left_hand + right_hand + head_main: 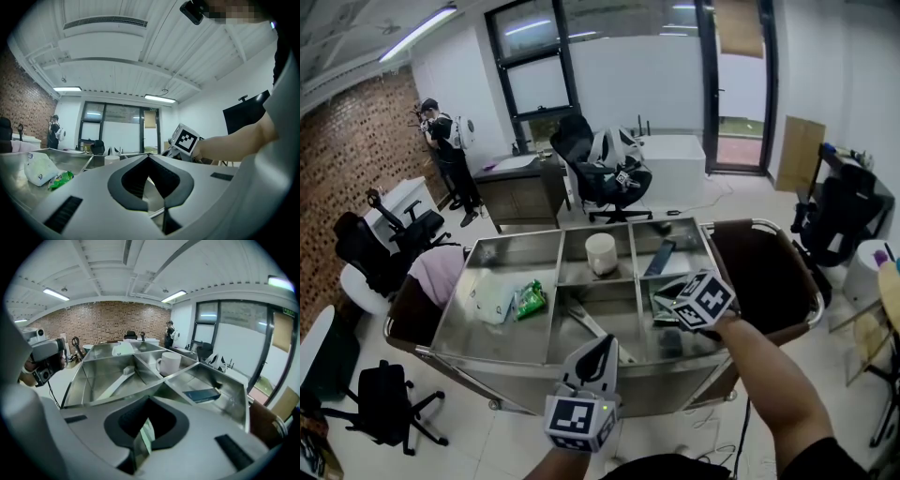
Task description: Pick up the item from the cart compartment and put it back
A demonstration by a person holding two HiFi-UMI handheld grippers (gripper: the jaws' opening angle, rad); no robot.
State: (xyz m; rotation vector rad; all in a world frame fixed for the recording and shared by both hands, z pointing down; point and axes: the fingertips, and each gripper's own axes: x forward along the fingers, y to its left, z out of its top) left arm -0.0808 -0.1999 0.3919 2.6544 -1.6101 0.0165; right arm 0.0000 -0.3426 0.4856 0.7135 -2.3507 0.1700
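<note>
Stainless-steel cart (516,240), compartmented. Right gripper (149,401) fingers pinching thin pale-green flat item (144,439), low in near-right compartment. Left gripper (598,349) fingers pressed together, empty, at near rim. Advice: lift straight up, clear divider walls, keep pinch firm.

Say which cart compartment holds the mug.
Far middle compartment: the mug stands there. The near middle one holds a toothbrush, the far right one a blue box.
</note>
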